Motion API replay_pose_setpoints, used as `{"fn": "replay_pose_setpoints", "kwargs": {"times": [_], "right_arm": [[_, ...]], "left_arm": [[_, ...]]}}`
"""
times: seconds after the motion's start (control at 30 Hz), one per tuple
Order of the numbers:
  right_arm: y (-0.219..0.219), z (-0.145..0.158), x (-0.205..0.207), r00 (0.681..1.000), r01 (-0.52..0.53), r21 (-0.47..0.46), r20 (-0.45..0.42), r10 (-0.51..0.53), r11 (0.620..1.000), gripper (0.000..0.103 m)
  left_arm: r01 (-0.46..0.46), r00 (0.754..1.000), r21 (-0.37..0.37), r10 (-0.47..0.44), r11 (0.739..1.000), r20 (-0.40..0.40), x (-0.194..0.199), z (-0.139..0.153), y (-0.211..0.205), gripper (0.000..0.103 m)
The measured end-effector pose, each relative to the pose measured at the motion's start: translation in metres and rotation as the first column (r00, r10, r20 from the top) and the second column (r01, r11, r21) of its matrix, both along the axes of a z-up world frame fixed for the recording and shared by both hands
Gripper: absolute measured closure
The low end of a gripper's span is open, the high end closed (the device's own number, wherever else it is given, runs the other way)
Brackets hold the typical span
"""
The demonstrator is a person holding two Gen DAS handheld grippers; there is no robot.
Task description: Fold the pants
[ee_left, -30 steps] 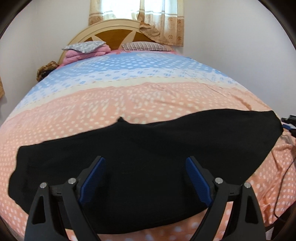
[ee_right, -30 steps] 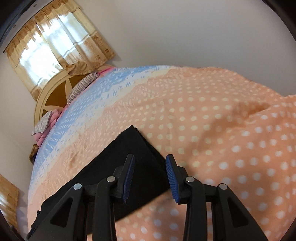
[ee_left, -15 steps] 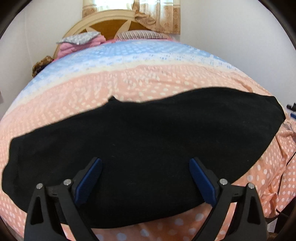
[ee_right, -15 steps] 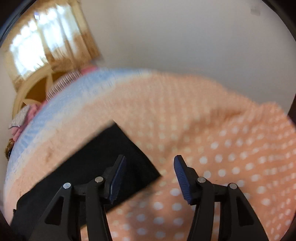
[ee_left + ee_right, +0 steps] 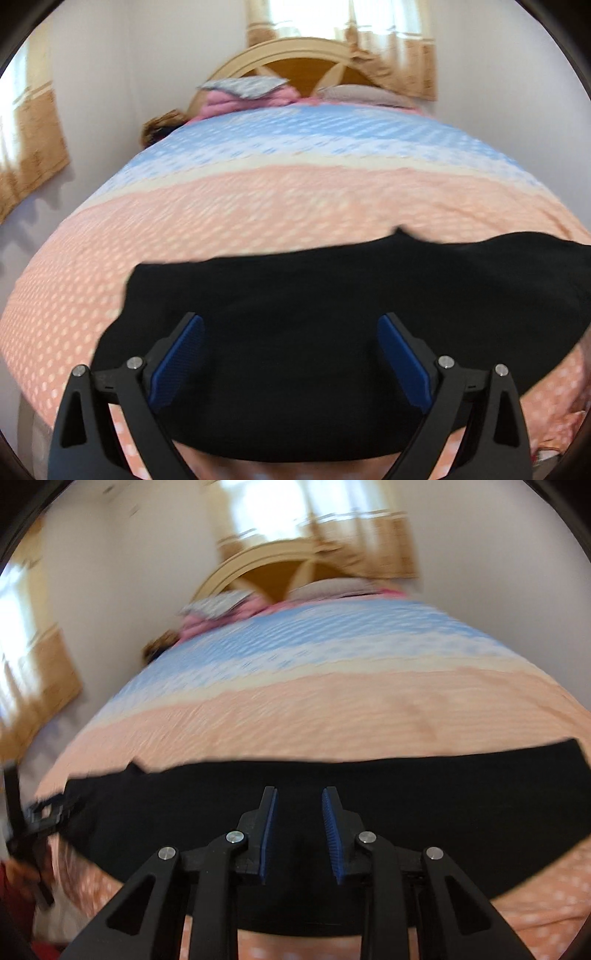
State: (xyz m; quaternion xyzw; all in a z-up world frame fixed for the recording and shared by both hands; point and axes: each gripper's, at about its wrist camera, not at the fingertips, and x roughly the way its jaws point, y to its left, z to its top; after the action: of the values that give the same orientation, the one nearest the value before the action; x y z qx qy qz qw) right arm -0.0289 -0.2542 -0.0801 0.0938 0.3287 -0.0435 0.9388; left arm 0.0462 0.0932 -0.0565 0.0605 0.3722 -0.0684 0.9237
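Observation:
Black pants [image 5: 332,314] lie flat across the near part of a bed with a peach dotted cover [image 5: 258,221]. My left gripper [image 5: 291,332] is wide open and empty above the pants' left end. In the right wrist view the pants [image 5: 443,794] stretch across the frame. My right gripper [image 5: 299,805] hovers over their middle, jaws a narrow gap apart, holding nothing. The left gripper [image 5: 40,819] shows blurred at the far left edge of that view.
The bed cover turns blue [image 5: 332,136] toward a wooden headboard [image 5: 314,70]. Pink folded bedding and pillows [image 5: 243,96] lie at the head. Curtained windows [image 5: 29,147] sit left and behind the headboard. White walls surround the bed.
My left gripper has swung to the pants' left end. My right gripper has swung from the pants' right corner to over their middle, and its jaws have narrowed.

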Motion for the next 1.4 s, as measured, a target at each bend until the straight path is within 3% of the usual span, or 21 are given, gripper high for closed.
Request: {"fn": "replay_pose_setpoints", "kwargs": {"times": [0.13, 0.23, 0.43, 0.6, 0.77, 0.8, 0.97, 1.07, 1.3, 1.4], "right_arm": [[0.023, -0.039, 0.021, 0.984, -0.073, -0.049, -0.168, 0.064, 0.996, 0.076], [0.034, -0.031, 0.02, 0.981, -0.093, -0.115, -0.178, 0.072, 0.989, 0.077], [0.042, 0.008, 0.023, 0.981, -0.191, -0.011, -0.041, 0.19, 0.982, 0.076], [0.091, 0.015, 0.069, 0.935, -0.354, 0.066, -0.008, 0.356, 0.933, 0.076], [0.15, -0.003, 0.124, 0.855, -0.505, 0.079, -0.088, 0.511, 0.86, 0.076], [0.159, -0.008, 0.135, 0.845, -0.518, 0.083, -0.104, 0.525, 0.851, 0.076], [0.181, -0.035, 0.165, 0.803, -0.56, 0.091, -0.184, 0.566, 0.824, 0.076], [0.187, -0.052, 0.172, 0.794, -0.557, 0.063, -0.249, 0.554, 0.828, 0.076], [0.187, -0.06, 0.182, 0.787, -0.563, 0.094, -0.241, 0.568, 0.821, 0.076], [0.195, -0.06, 0.178, 0.767, -0.6, 0.032, -0.261, 0.586, 0.8, 0.079]], "left_arm": [[-0.061, 0.996, 0.024, 0.063, 0.998, -0.06, 0.011, -0.023, 0.026, 0.005], [-0.027, 0.999, -0.026, 0.026, 0.999, -0.045, 0.01, -0.022, 0.033, 0.005], [-0.031, 0.999, -0.042, 0.032, 0.999, 0.029, 0.009, -0.005, 0.048, 0.005], [-0.112, 0.993, -0.071, 0.115, 0.991, 0.041, 0.01, -0.003, 0.074, 0.005], [-0.16, 0.987, -0.031, 0.159, 0.987, -0.038, 0.014, -0.029, 0.086, 0.005], [-0.166, 0.986, -0.059, 0.164, 0.984, -0.033, 0.014, -0.03, 0.089, 0.005], [-0.176, 0.984, -0.103, 0.172, 0.979, -0.052, 0.021, -0.033, 0.095, 0.002], [-0.175, 0.984, -0.112, 0.171, 0.978, -0.047, 0.018, -0.034, 0.095, 0.0], [-0.171, 0.985, -0.111, 0.166, 0.979, -0.053, 0.019, -0.035, 0.093, 0.0], [-0.171, 0.985, -0.104, 0.166, 0.98, -0.056, 0.02, -0.036, 0.092, 0.0]]}}
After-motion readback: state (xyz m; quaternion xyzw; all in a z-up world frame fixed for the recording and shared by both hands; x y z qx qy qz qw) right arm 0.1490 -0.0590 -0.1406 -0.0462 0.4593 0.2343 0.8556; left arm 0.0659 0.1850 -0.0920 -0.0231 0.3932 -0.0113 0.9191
